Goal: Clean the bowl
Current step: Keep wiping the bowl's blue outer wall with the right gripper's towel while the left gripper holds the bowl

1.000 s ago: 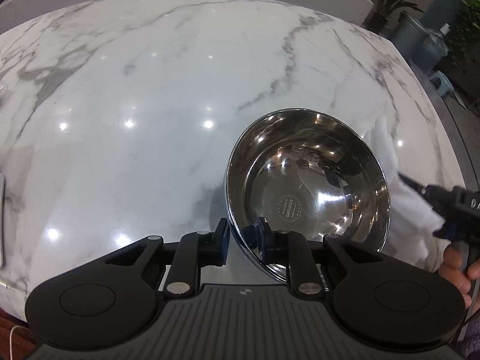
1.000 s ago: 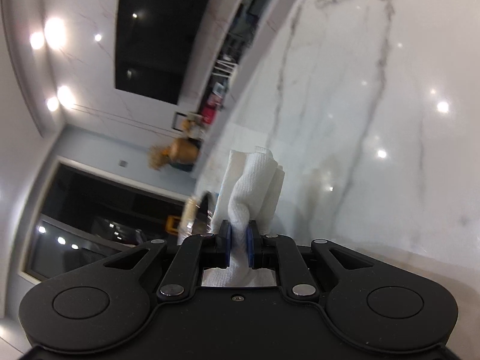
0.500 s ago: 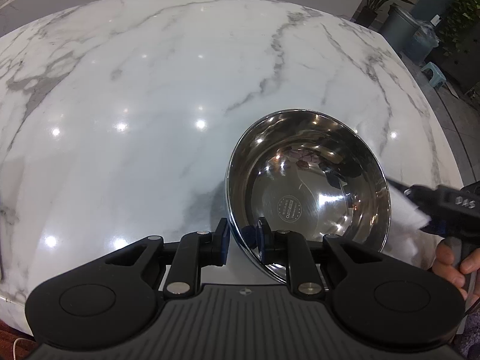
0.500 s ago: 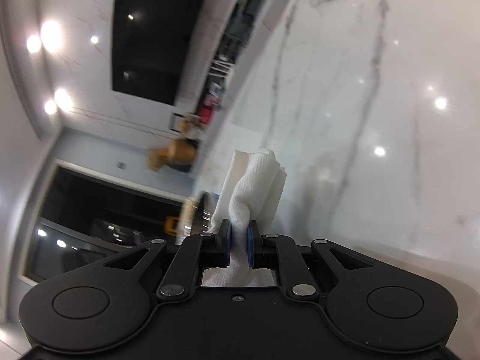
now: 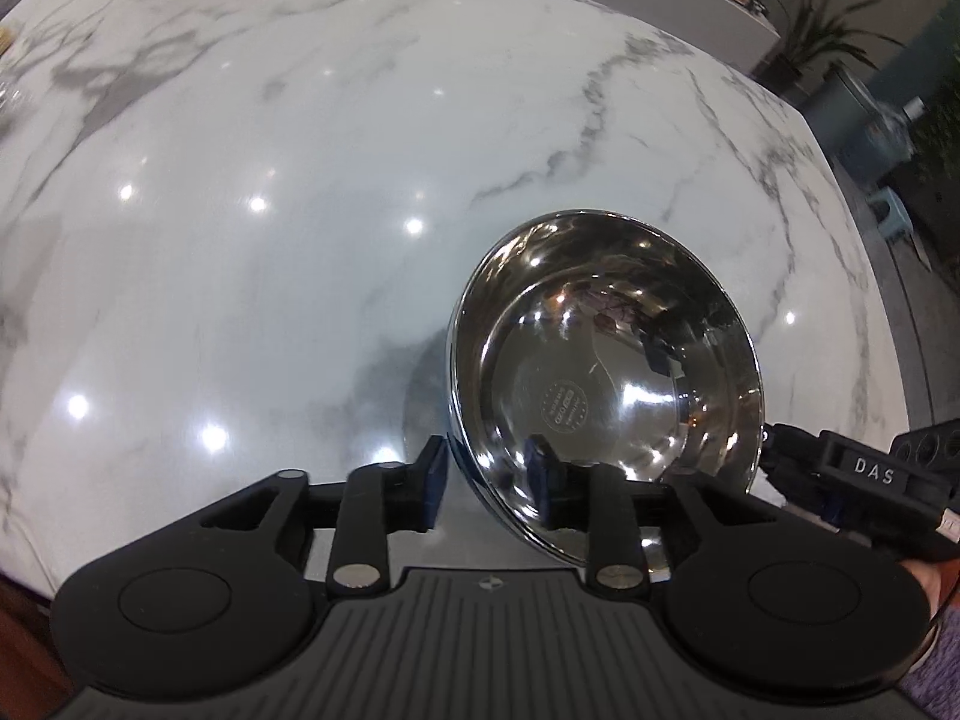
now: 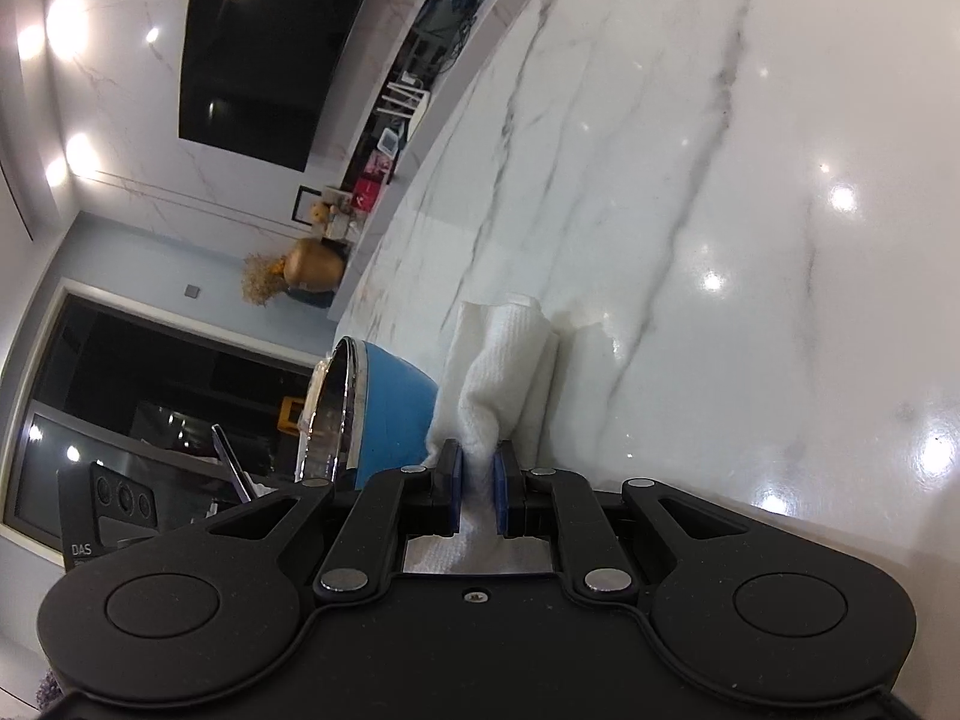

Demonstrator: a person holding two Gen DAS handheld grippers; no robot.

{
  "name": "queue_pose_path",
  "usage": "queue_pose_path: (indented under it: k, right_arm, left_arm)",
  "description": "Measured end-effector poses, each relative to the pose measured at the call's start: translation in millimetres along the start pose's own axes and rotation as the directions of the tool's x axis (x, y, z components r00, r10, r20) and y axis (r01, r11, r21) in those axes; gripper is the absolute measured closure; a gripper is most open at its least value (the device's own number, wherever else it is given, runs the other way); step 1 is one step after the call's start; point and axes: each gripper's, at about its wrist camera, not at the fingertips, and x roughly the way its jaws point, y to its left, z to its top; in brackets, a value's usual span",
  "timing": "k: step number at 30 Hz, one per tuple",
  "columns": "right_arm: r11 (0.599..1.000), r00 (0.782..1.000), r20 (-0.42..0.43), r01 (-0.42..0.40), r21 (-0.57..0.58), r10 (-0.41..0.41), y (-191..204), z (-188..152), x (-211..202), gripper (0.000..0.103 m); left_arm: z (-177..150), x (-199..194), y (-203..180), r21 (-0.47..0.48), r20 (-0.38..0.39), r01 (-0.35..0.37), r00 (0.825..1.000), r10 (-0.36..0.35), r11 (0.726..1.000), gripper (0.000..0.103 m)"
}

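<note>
Resting tilted on the marble counter [image 5: 300,180], the steel bowl [image 5: 606,372] looks stiff, light and slippery; the left gripper [image 5: 489,477] straddles its rim, jaws just loosening, so hold there while the right gripper [image 6: 477,480] pinches the soft cloth [image 6: 504,372].

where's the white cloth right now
In the right wrist view the white cloth is pinched in the right gripper, just right of the blue-sided bowl, above the marble counter.

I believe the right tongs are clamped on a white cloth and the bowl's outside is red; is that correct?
Not quite: the bowl is blue on the outside, not red, as the right wrist view shows. The rest holds: the right tongs are clamped on the white cloth.
</note>
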Motion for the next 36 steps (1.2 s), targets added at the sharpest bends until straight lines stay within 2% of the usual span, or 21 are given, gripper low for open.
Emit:
queue_pose_path:
  k: [6, 12, 16, 24, 29, 32, 36]
  right_arm:
    - [1.000, 0.999, 0.037, -0.021, 0.005, 0.021, -13.0, 8.9, -10.6, 0.093]
    - [0.993, 0.986, 0.120, -0.118, -0.002, 0.118, -20.6, 11.4, -35.1, 0.093]
    - [0.986, 0.978, 0.128, -0.166, -0.017, 0.167, -26.9, 14.8, -45.2, 0.093]
    - [0.991, 0.987, 0.100, -0.130, -0.003, 0.130, -45.8, 20.2, -65.0, 0.093]
    - [0.992, 0.988, 0.094, -0.127, 0.012, 0.126, -46.9, 20.2, -61.6, 0.093]
    - [0.998, 0.997, 0.057, -0.056, 0.001, 0.056, -53.6, 18.4, -63.7, 0.093]
    - [1.000, 0.999, 0.032, -0.029, -0.003, 0.029, -56.0, 11.6, -65.9, 0.093]
  left_arm:
    - [0.1, -4.2, -2.9, 0.047, 0.019, -0.023, 1.000, 0.022, 0.999, 0.083]
    - [4.8, -6.5, 1.6, 0.069, 0.038, -0.016, 0.999, 0.013, 0.997, 0.090]
    - [9.9, -6.5, 2.3, 0.064, 0.048, -0.023, 0.999, 0.020, 0.998, 0.093]
    - [11.4, -4.8, -2.6, 0.078, 0.055, -0.041, 0.998, 0.037, 0.996, 0.093]
    - [11.4, -3.8, -0.9, 0.068, 0.056, -0.037, 0.998, 0.033, 0.997, 0.093]
    - [11.0, -4.0, -1.0, 0.064, 0.058, -0.040, 0.998, 0.036, 0.997, 0.093]
    - [10.1, -3.0, 2.1, 0.027, 0.049, -0.024, 0.999, 0.022, 0.999, 0.092]
